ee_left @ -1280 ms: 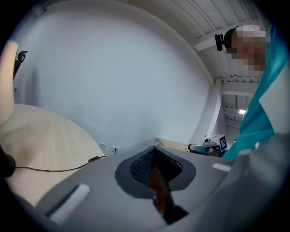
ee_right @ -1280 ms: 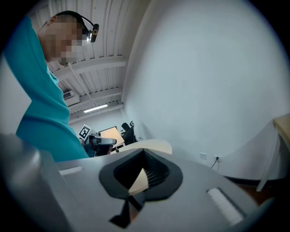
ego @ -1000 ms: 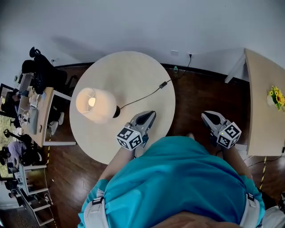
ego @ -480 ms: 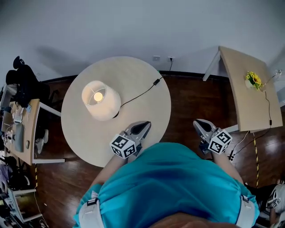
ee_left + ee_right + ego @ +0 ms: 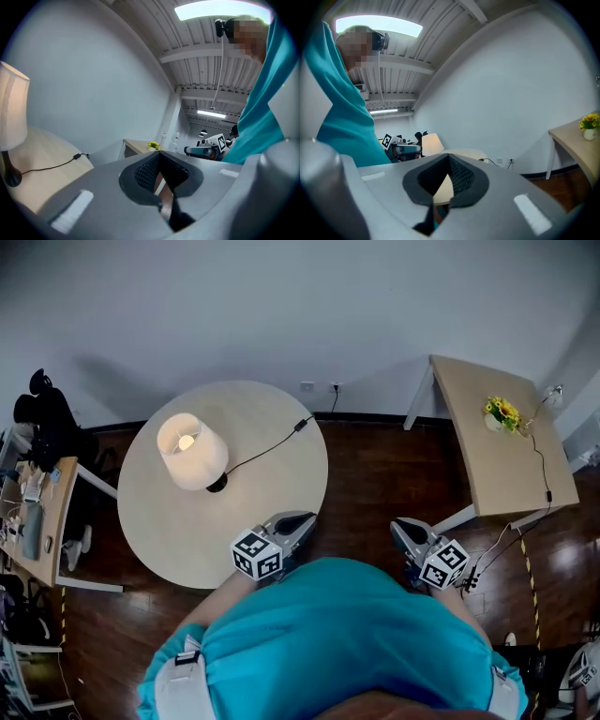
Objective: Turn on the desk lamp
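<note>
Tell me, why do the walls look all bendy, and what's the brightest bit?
Left gripper view: the wide lens curves the wall and darkens the corners, and the ceiling light glares white, the brightest bit. Right gripper view: the same bending and the same glare overhead. Head view: the lamp glows warm, brightest in its middle, and the room's edges bow outward.

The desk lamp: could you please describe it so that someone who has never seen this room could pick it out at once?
Find the round pale wooden table by the white wall. The desk lamp stands on it, a glowing cream shade over a dark base with a black cord trailing off toward the wall. It is the only thing standing on that table.
</note>
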`<state>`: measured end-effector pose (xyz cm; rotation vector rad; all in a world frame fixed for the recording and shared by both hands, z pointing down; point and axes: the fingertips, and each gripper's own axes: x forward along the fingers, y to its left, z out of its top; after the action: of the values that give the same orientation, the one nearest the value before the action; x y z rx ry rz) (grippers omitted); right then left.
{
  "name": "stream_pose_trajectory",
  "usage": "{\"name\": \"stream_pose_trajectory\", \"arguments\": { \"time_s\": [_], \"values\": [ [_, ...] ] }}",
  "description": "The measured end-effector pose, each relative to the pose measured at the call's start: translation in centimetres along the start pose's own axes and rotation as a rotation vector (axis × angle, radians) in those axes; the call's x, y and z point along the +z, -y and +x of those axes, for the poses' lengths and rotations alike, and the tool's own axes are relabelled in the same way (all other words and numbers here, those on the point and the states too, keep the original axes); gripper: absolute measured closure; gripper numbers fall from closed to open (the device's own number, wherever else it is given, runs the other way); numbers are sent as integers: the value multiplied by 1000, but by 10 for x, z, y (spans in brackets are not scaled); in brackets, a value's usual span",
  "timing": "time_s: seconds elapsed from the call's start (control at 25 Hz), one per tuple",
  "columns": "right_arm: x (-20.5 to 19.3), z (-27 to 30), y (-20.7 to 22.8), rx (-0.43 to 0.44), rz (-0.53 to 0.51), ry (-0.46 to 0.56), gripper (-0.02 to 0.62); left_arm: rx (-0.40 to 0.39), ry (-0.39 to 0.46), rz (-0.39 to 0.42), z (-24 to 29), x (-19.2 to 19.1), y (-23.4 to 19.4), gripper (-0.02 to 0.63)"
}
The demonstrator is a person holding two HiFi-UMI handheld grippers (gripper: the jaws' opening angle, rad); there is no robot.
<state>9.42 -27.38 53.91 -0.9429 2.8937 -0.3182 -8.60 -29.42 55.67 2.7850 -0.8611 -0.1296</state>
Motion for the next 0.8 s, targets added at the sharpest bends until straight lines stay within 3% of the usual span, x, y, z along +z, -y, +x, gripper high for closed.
{"name": "stream_pose_trajectory", "arguments": {
  "time_s": [0.24,0.4,0.6,0.8],
  "values": [
    [-14,-120,6,45,3,25,594,10,-43,-5,46,-29,119,500],
    [-29,-157,14,65,44,45,594,59,-74,48,48,-44,157,500],
    [-31,-157,-38,115,-3,55,594,100,-23,39,-4,-44,172,500],
    [-66,-153,-142,97,-50,49,594,93,40,77,-124,-67,201,500]
  ]
}}
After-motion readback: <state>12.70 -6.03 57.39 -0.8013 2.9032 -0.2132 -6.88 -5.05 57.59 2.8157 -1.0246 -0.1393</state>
